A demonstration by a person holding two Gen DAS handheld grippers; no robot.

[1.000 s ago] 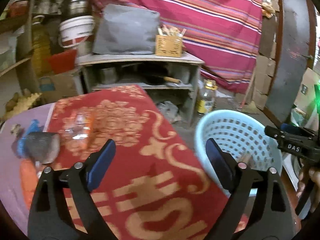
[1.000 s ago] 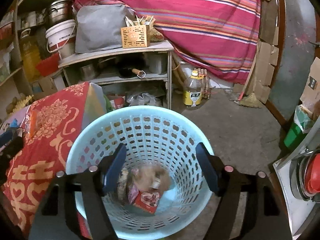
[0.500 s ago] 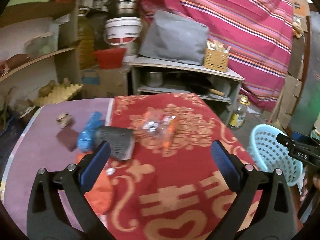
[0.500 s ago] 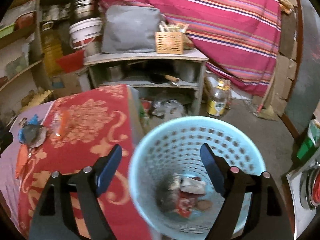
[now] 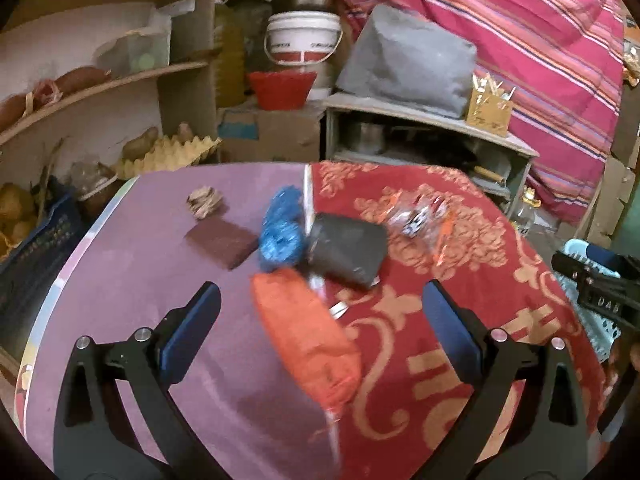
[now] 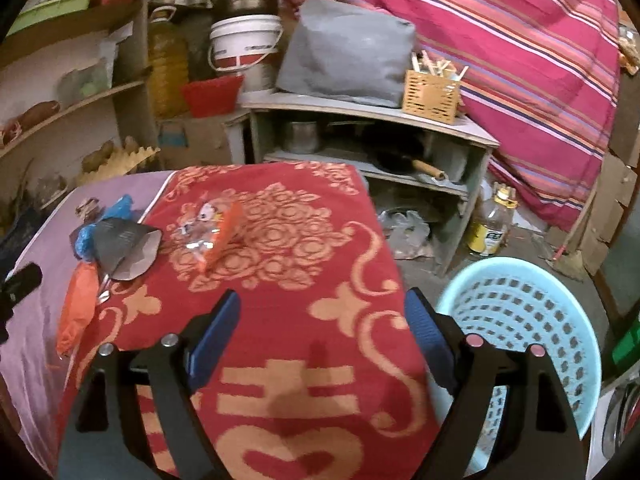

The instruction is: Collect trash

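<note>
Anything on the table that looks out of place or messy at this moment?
Yes: loose litter lies across the table. An orange bag, a blue crumpled bag, a dark pouch, a clear wrapper and a brown crumpled scrap are all outside the blue basket beside it.

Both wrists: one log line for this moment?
left gripper: open, empty | right gripper: open, empty | orange bag, wrapper: on table | basket: floor
</note>
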